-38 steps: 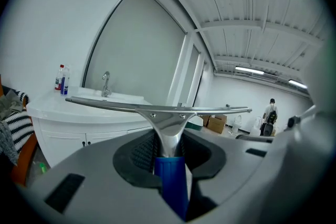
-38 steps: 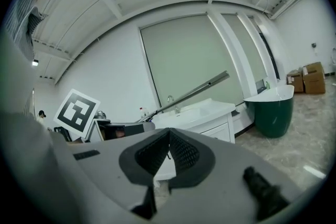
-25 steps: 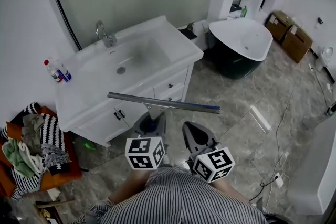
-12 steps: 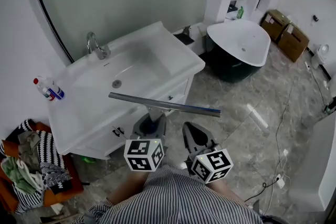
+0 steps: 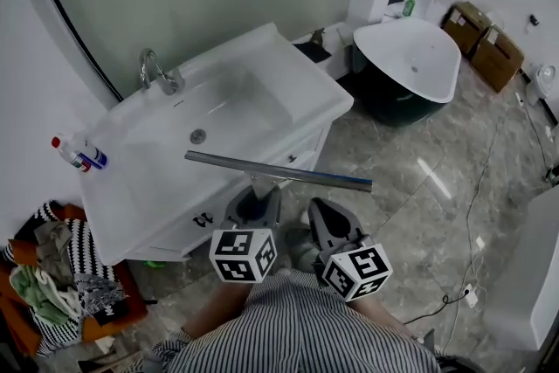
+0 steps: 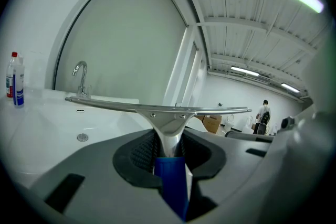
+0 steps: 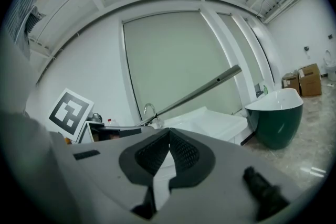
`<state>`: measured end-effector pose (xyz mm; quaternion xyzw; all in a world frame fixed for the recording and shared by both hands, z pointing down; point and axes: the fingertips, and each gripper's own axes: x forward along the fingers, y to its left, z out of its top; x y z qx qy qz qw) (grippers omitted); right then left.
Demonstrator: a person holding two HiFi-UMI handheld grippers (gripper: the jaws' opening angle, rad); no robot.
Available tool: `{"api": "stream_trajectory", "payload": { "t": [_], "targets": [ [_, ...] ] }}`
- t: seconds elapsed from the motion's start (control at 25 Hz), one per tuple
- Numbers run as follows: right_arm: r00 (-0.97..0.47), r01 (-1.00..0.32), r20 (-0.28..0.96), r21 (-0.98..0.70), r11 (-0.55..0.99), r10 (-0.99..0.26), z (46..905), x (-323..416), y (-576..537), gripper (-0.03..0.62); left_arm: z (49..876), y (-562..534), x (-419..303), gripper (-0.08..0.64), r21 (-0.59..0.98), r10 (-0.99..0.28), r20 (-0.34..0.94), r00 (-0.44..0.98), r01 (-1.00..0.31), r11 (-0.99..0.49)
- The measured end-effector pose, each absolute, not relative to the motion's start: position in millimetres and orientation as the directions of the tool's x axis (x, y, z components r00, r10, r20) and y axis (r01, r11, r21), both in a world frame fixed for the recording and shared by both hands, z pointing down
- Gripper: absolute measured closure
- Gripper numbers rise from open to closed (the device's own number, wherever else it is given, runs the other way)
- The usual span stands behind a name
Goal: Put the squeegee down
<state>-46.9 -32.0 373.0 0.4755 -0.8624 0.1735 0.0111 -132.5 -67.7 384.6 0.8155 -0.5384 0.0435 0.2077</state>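
**Squeegee in the left tool, above the front of the surface**

The left tool [image 5: 253, 203] was clamped on the blue handle of the squeegee [image 5: 278, 171], with the metal neck rising out of the jaws and the long blade lying crosswise in the air. The right tool [image 5: 327, 223] hung just beside it with its jaws together and nothing between them.

In the head view, the blade crossed the front edge of the surface [image 5: 297, 79]. Its left end was over the white top and its right end past the front right corner, above the floor.

We judged the squeegee light and stiff: a thin metal channel on a short handle, with a soft rubber lip we could not make out. The smooth metal looked slippery, so the handle was the right place to hold it. Because the blade is long, it would lever against the grip and could swing or tip if one end touched down first. The glossy top might also let it slide toward the basin.

A faucet [image 5: 153, 70] stood at the back edge and a bottle [image 5: 79, 153] near the left edge, both well apart from the blade. The front right part of the surface lay bare. A tub [image 5: 406, 65] and boxes [image 5: 485, 44] stood far to the right, and a heap of clothes [image 5: 52, 275] lay on the floor at the left. None of them was in the way.
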Motion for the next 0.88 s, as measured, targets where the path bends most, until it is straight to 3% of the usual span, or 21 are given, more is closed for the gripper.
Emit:
{"api": "stream_trajectory", "payload": {
  "t": [0.88],
  "targets": [
    [-0.626,-0.769,0.164,-0.295,0.567,-0.763,369.1,-18.9,-255.8,0.577,383.3,-288.9,-104.6,0.445,0.265,-0.882,0.310,0.355,-0.923,-0.278]
  ]
}}
